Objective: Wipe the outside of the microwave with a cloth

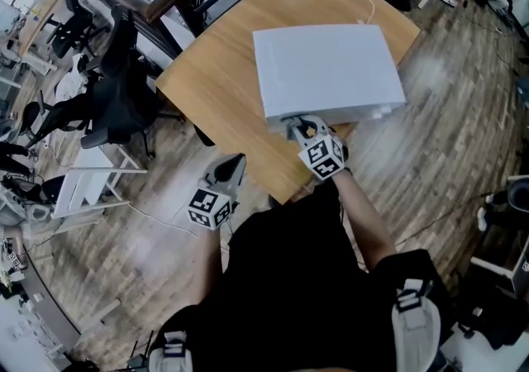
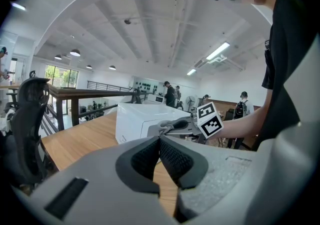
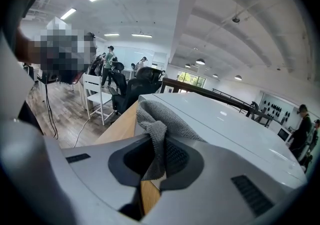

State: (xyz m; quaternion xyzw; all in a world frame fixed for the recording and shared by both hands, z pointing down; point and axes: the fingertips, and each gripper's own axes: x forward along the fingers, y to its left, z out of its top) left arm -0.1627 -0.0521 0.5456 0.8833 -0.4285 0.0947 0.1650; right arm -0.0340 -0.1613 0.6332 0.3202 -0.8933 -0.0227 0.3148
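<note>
1. The right tongs point(image 3: 159, 155) are clamped on a grey cloth point(image 3: 159, 121). It bunches between the pads and drapes forward against the near upper edge of the white microwave point(image 1: 326, 69).
2. The left tongs point(image 2: 160, 141) are closed, with nothing between them. In the head view they hang at the lower left of centre, off the edge of the wooden tabletop point(image 1: 219, 85) and well apart from the microwave.
3. The microwave stands on the tabletop in the upper centre of the head view. The cloth meets it toward the left end of its near face, just under the top panel.
4. The step in hand looks like the wipe itself, at or close to its beginning. The cloth touches only that one corner region, and the broad top panel and the other sides have no cloth on them.
5. The next move calls for a firm grip on the cloth and steady pressure against the casing. The cloth would be drawn along the near edge toward the right of the frame, then over the top and round the sides.
6. If the microwave shifts under that pressure, the idle left tongs could come up to brace it.
</note>
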